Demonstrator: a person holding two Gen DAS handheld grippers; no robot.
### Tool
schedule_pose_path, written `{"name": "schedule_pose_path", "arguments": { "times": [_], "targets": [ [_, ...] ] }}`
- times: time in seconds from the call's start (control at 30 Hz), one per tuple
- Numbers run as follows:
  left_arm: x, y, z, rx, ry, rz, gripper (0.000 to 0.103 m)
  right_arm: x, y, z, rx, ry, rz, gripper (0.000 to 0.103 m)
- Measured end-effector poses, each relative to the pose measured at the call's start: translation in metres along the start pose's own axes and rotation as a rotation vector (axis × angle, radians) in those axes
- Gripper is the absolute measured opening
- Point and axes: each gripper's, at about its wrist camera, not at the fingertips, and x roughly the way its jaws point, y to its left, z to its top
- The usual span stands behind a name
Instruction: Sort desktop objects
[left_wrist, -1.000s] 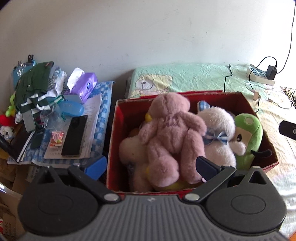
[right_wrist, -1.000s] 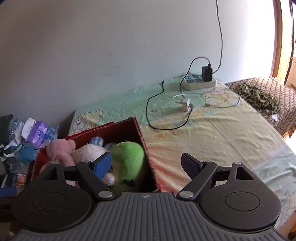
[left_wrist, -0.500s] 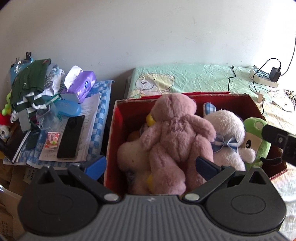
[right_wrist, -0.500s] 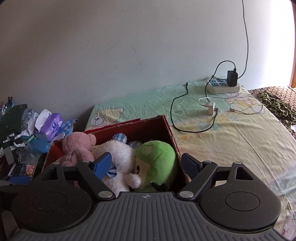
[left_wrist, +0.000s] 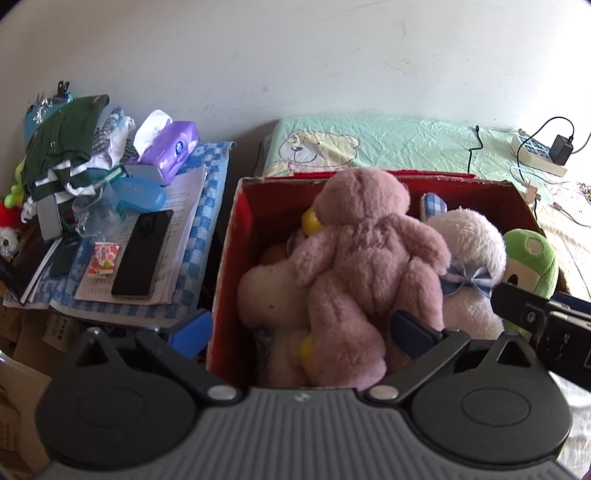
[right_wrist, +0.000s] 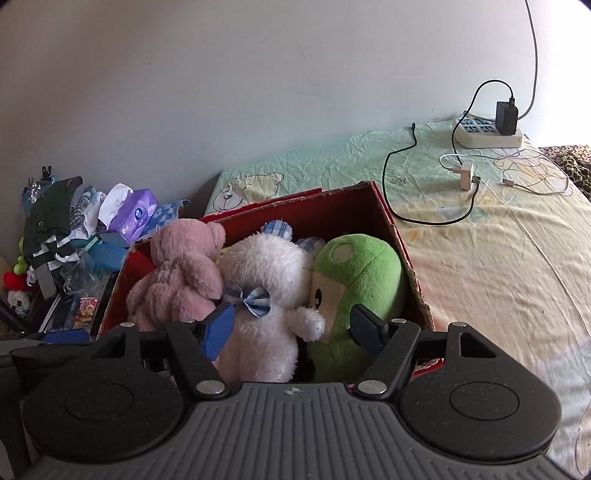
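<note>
Box: a red cardboard box (left_wrist: 236, 236) was seen on the bed, its rim ragged and its far wall just in front of the bear-print sheet (left_wrist: 369, 147).
Toys: a pink bear (left_wrist: 369, 251) was laid back-up on top of the pile in the box; a white bear (right_wrist: 269, 273) with a blue checked bow was packed at its right, and a green toy (right_wrist: 362, 273) was pressed against the right wall.
Left gripper (left_wrist: 301, 328): its fingers were held wide apart over the near left part of the box, nothing between them.
Right gripper (right_wrist: 293, 325): its fingers were spread apart above the white bear and the green toy, nothing clamped.
Left edge: a phone (left_wrist: 142, 253) was laid on papers on a cluttered checked cloth, with a purple tissue pack (left_wrist: 171, 151) farther back.
Open room: bare sheet was seen to the right of the box, with a power strip (right_wrist: 487, 134) and cables at the far right.
</note>
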Motion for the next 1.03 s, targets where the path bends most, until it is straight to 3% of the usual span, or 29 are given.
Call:
{"name": "schedule_pose_path", "arguments": {
  "times": [0.53, 1.03],
  "targets": [
    [0.012, 0.006, -0.007, 0.009, 0.047, 0.010, 0.103, 0.010, 0.006, -0.008, -0.026, 0.023, -0.053, 0.071],
    [0.015, 0.000, -0.004, 0.050, 0.038, 0.039, 0.102, 0.012, -0.013, -0.013, 0.070, 0.021, -0.061, 0.071]
  ]
}}
